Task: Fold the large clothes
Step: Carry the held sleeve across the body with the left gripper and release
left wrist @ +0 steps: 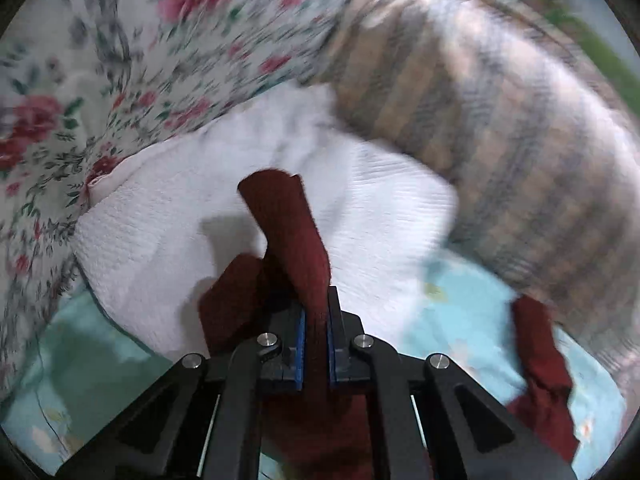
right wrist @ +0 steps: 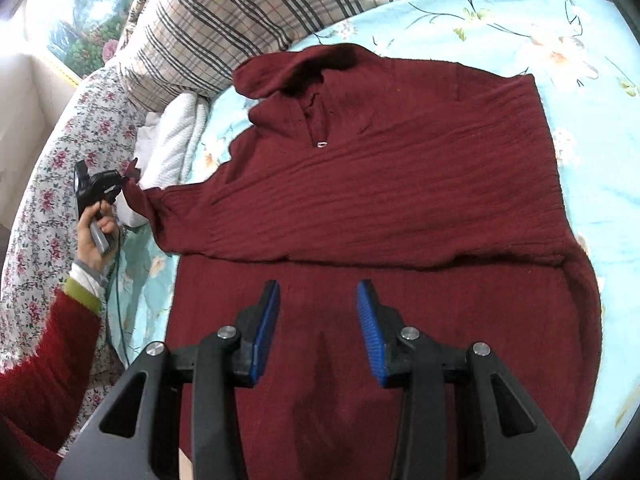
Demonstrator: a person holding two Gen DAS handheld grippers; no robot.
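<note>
Two tongs: left (left wrist: 316, 320) clenched on maroon garment's (right wrist: 400, 184) sleeve end (lifted); right (right wrist: 318, 332) released, above its body.

The sweater (right wrist: 400, 184) is dark maroon, finely ribbed. The sheet (right wrist: 580, 80) under it is pale turquoise with white and yellow blossoms. A pillow (right wrist: 224, 24) is beige plaid with dark stripes; a quilt (right wrist: 52, 184) is white with red roses; a towel (right wrist: 176, 140) is plain white. Both grippers are black with blue fingers (right wrist: 266, 332).
</note>
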